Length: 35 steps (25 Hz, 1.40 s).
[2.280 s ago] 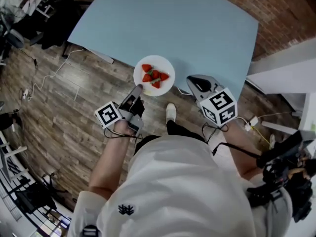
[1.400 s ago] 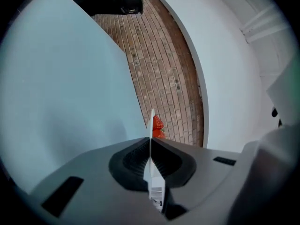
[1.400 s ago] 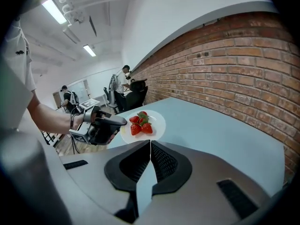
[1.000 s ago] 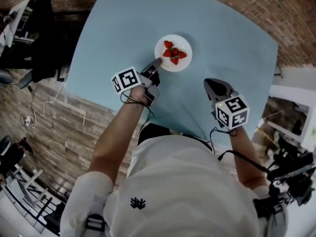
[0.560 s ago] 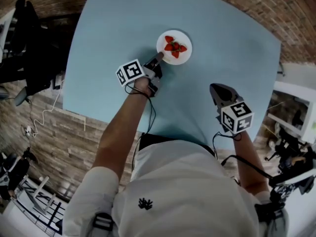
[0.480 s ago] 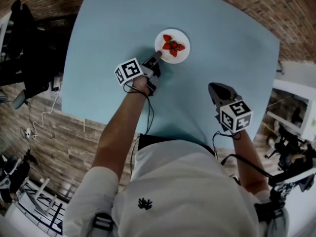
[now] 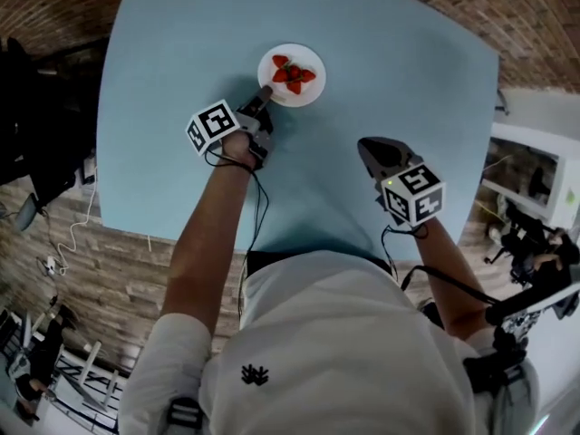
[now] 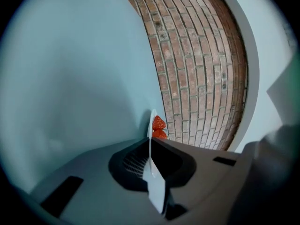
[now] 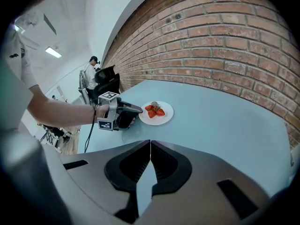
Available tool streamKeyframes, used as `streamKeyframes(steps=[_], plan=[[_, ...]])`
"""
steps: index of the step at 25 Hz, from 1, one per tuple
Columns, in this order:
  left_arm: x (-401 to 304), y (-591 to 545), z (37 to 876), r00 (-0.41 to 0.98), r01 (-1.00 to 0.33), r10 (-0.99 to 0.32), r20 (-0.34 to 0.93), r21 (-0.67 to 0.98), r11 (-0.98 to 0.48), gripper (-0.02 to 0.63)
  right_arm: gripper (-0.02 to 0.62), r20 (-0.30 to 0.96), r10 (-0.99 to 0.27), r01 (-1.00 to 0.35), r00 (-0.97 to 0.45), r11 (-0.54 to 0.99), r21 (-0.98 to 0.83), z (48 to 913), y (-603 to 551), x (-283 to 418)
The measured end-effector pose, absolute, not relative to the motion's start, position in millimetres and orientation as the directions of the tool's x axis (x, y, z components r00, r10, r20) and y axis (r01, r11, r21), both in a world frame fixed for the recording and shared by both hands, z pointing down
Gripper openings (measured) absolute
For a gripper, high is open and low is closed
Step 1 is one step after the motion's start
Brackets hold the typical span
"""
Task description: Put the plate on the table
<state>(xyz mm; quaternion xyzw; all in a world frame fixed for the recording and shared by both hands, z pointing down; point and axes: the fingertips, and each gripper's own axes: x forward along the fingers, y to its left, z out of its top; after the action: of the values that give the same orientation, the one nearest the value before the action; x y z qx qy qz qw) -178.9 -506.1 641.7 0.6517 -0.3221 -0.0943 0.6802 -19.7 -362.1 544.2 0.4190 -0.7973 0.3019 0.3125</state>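
A white plate carrying several red strawberries lies low over the light blue table, near its far middle; whether it touches the top I cannot tell. My left gripper is shut on the plate's near rim. In the left gripper view the plate runs edge-on between the jaws, with the strawberries beyond. My right gripper hovers over the table's near right part, shut and empty. Its own view has the jaws meeting, with the plate and left gripper ahead.
A brick wall stands behind the table. The table's near edge runs just in front of my body, with wooden floor to the left. White furniture stands at the right. A person stands far back by dark equipment.
The plate, held in my left gripper, has gone from over the floor at the table's edge to well over the tabletop. My right gripper followed over the table, still shut.
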Motion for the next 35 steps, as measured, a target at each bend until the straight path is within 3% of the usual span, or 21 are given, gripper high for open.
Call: streamKeyframes(steps=[17,27,35], plan=[[-178.0,-515.0,652.9,0.603,-0.718,-0.48,0.637,0.696,0.02,0.044,0.008,0.744,-0.486,-0.858,-0.458,0.462,-0.225,538.8,-359.4,-12.8],[-187.1,-511.8,644.6,0.493,-0.834,-0.512,0.704,0.55,-0.047,0.092,0.008,0.731,-0.502,-0.857,-0.462,0.465,-0.223,526.6,-343.6,-8.6],[-180.9,-485.5,614.0,0.51,-0.834,-0.528,0.679,0.54,-0.111,0.092,0.008,0.7,-0.525,-0.844,-0.484,0.492,-0.215,516.5,-329.5,-7.2]])
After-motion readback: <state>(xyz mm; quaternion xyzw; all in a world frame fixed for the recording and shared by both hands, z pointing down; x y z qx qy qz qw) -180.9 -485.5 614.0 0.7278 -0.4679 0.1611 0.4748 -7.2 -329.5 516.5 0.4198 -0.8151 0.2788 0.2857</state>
